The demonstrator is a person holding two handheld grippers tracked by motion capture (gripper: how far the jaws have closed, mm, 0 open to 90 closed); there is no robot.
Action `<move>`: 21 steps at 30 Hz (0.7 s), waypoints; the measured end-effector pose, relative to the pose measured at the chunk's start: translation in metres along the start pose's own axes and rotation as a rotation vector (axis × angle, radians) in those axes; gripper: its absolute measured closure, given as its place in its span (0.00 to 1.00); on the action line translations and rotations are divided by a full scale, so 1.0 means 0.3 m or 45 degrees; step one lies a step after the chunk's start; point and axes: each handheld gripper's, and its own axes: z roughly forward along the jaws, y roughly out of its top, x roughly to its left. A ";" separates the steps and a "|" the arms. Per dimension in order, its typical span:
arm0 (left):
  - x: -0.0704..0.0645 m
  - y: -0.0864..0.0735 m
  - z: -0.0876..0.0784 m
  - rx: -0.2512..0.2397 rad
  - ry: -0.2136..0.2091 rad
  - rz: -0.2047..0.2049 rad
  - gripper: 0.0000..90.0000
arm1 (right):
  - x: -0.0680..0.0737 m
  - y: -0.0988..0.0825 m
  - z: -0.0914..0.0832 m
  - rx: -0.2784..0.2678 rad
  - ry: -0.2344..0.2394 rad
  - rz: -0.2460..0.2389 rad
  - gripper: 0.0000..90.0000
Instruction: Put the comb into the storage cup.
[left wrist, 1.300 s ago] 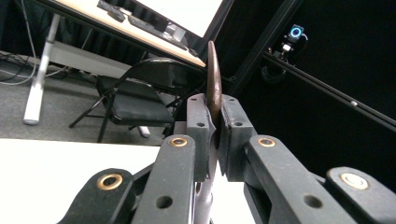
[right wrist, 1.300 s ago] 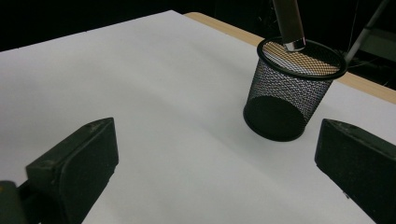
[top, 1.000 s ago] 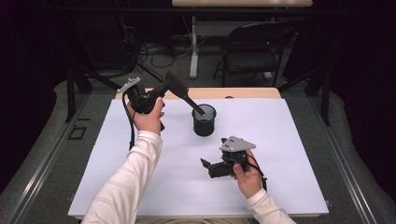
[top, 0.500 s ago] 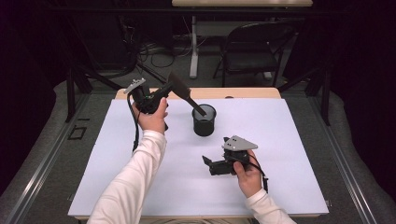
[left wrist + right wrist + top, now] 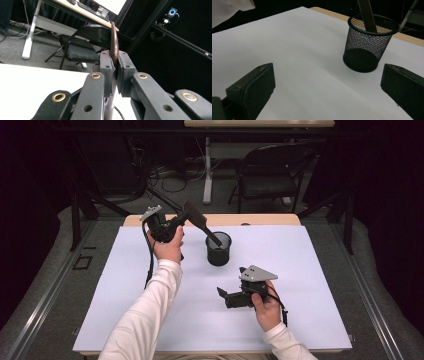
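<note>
Nearest, the right gripper rests low on the white tabletop, its fingers spread wide and empty, the black wire-mesh cup standing just beyond them. Farther off, the left gripper has its fingers clamped tight on the flat blade of a dark brown spatula, whose handle slants down from them into the cup. Lowering it well probably means keeping the handle centred in the rim, releasing only once it rests inside.
</note>
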 end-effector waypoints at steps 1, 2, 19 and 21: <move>0.000 -0.003 0.003 0.003 0.003 -0.001 0.94 | 0.000 0.000 0.000 -0.002 0.002 0.004 0.00; 0.001 -0.005 0.006 0.007 0.003 0.000 0.94 | -0.001 0.000 -0.001 -0.001 0.006 0.007 0.00; -0.001 -0.056 0.051 0.059 0.009 -0.001 0.94 | -0.008 -0.005 -0.001 0.002 0.006 0.015 0.00; 0.001 -0.060 0.054 0.066 0.013 0.002 0.94 | -0.007 -0.005 -0.001 0.002 0.008 0.015 0.00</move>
